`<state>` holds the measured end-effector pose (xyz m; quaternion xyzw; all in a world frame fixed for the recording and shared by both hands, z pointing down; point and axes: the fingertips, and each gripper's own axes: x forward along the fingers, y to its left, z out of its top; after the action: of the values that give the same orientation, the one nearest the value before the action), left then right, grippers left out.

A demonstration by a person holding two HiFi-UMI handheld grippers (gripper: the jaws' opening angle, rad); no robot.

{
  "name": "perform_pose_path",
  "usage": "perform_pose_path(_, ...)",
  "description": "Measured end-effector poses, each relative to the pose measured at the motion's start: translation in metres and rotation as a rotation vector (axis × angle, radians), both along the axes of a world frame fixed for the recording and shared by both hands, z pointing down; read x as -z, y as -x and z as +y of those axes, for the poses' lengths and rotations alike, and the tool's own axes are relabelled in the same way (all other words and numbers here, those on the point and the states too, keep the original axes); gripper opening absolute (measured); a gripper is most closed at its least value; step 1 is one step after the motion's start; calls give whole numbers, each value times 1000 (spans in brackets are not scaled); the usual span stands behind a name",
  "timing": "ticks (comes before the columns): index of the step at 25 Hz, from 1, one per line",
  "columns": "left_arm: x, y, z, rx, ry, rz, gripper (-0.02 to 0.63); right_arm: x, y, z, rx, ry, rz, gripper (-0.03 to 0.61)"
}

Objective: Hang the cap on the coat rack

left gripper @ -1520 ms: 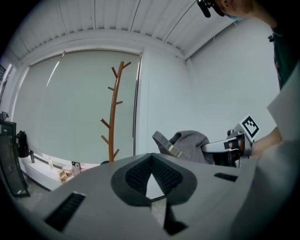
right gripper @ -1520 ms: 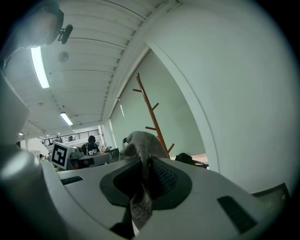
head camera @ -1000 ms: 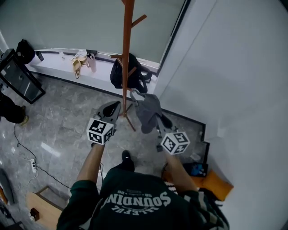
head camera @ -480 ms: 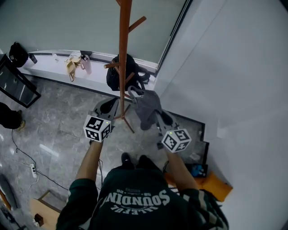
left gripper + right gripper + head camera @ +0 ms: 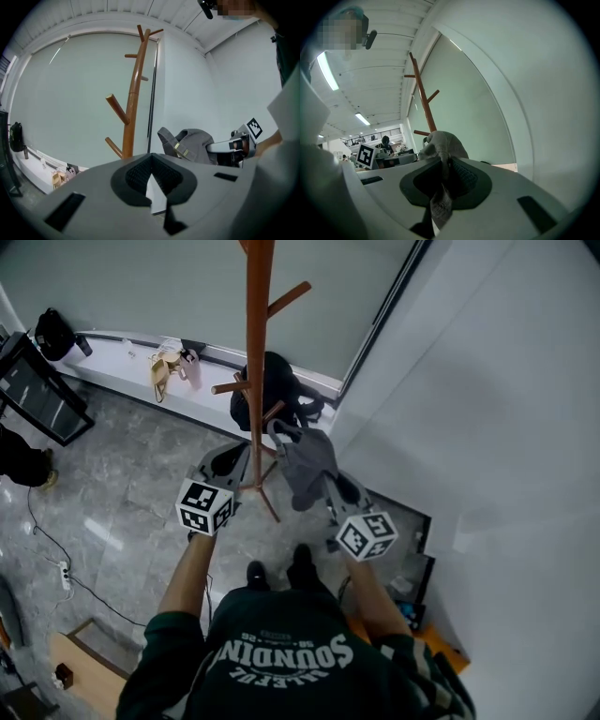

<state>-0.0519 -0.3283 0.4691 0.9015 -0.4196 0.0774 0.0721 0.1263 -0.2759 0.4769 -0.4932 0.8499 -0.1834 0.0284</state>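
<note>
Two grippers show in the head view, held out side by side over a grey marbled floor [image 5: 112, 512] in front of the coat rack [image 5: 255, 362]. The left gripper [image 5: 228, 465] sits just left of the rack's wooden pole, and the right gripper [image 5: 330, 486] is on the pole's other side with the grey cap [image 5: 305, 465] bunched at its tip. The cap hangs close beside the lower pole, near a short peg, but whether it touches the wood cannot be told from here. A black bag [image 5: 272, 390] lies behind the pole on the white window ledge [image 5: 122, 357]. From the left gripper view, the left gripper [image 5: 151, 180] has its jaws drawn nearly together, with only a thin wedge of pale wall showing between the pads and nothing held there. Beyond them the coat rack [image 5: 133, 108] rises with several pegs angled upward, and to its right the cap [image 5: 194, 145] is carried by the right gripper [image 5: 212, 149], apart from the pole. From the right gripper view, the right gripper [image 5: 443, 180] has its jaws pinched on the cap [image 5: 445, 143], a white label trailing down through the gap, with the coat rack [image 5: 423, 96] standing just behind it.
</note>
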Motion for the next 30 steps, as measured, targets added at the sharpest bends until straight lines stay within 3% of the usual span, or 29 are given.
perform_pose_path(17, -12, -27, -12, 94, 46, -18, 0, -2, -37, -58, 103, 8, -15, 38)
perform_pose_path(30, -43, -8, -5, 178, 115, -29, 0, 0, -22, -115, 164, 13, -45, 38)
